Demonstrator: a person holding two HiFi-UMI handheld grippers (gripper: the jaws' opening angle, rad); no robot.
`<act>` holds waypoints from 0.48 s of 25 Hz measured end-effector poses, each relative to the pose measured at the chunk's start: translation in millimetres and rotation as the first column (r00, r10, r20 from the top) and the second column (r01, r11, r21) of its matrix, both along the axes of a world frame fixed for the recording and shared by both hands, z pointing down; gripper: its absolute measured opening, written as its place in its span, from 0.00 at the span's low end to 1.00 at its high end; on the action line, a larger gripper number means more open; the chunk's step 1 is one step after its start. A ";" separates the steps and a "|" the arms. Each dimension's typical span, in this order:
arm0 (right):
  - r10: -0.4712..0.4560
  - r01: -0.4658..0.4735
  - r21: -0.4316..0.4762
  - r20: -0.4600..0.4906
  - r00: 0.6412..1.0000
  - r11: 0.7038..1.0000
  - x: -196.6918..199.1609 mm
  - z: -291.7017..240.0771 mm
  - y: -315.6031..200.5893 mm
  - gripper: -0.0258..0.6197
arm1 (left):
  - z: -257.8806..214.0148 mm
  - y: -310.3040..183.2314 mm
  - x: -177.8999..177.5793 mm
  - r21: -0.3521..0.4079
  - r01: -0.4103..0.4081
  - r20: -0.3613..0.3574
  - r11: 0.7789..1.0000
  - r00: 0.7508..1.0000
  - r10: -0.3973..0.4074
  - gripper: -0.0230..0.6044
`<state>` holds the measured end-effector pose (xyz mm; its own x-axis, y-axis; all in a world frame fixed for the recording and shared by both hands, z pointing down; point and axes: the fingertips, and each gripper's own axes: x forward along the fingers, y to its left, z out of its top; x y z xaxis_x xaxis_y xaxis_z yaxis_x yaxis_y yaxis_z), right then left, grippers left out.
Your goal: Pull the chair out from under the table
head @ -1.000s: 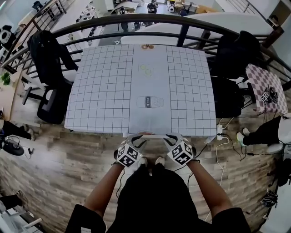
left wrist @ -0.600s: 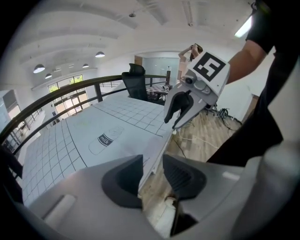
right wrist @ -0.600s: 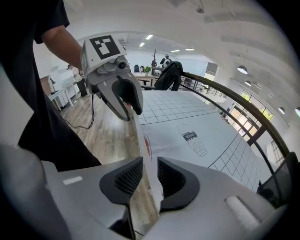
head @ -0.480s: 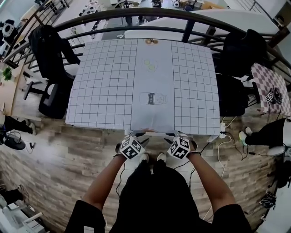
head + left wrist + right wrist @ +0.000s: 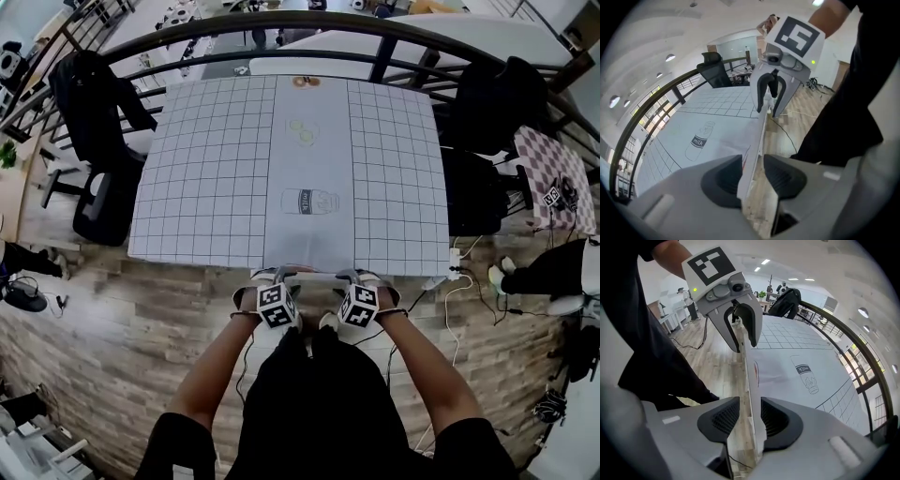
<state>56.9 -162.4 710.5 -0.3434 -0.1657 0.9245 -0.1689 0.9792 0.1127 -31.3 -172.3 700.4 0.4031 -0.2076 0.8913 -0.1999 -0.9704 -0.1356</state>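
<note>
The chair shows only as a thin white top edge (image 5: 309,273) at the near side of the table (image 5: 206,187), which wears a gridded cloth with a drawn milk bottle. My left gripper (image 5: 272,276) and right gripper (image 5: 349,276) point steeply down and straddle that edge side by side. In the left gripper view the edge (image 5: 759,131) runs between my jaws (image 5: 752,176), which are opening. In the right gripper view the edge (image 5: 746,376) also passes between opening jaws (image 5: 749,417), with a gap beside it. The seat is hidden under the table.
Black office chairs stand at the table's left (image 5: 98,122) and right (image 5: 487,122). A dark curved railing (image 5: 281,42) runs behind the table. A power strip with cables (image 5: 453,272) lies on the wooden floor at right, near a person's legs (image 5: 553,272).
Both grippers have sunk lower over the chair's top edge and rolled, so their marker cubes face more upward. The jaws stand wider than before.
</note>
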 end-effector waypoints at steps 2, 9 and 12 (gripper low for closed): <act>-0.006 0.005 -0.019 -0.023 1.000 1.000 2.4 5.8 -1.3 0.26 | 5.8 -4.3 -1.6 0.001 -0.008 0.028 1.000 1.000 0.008 0.27; -0.027 0.024 -0.066 -0.038 0.999 0.998 7.4 9.7 -11.7 0.15 | 17.6 -12.7 -1.5 -0.087 0.013 0.037 0.996 0.999 -0.010 0.27; -0.040 0.036 -0.077 -0.054 0.998 0.996 6.1 7.4 -15.2 0.23 | 19.3 -14.9 -3.8 -0.134 0.019 0.042 0.991 0.999 -0.013 0.29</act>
<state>63.0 -177.6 718.0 -0.2963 -0.0821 0.9515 -0.1271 0.9908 0.0459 -35.1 -187.1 719.6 0.3630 -0.0909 0.9274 -0.2125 -0.9771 -0.0126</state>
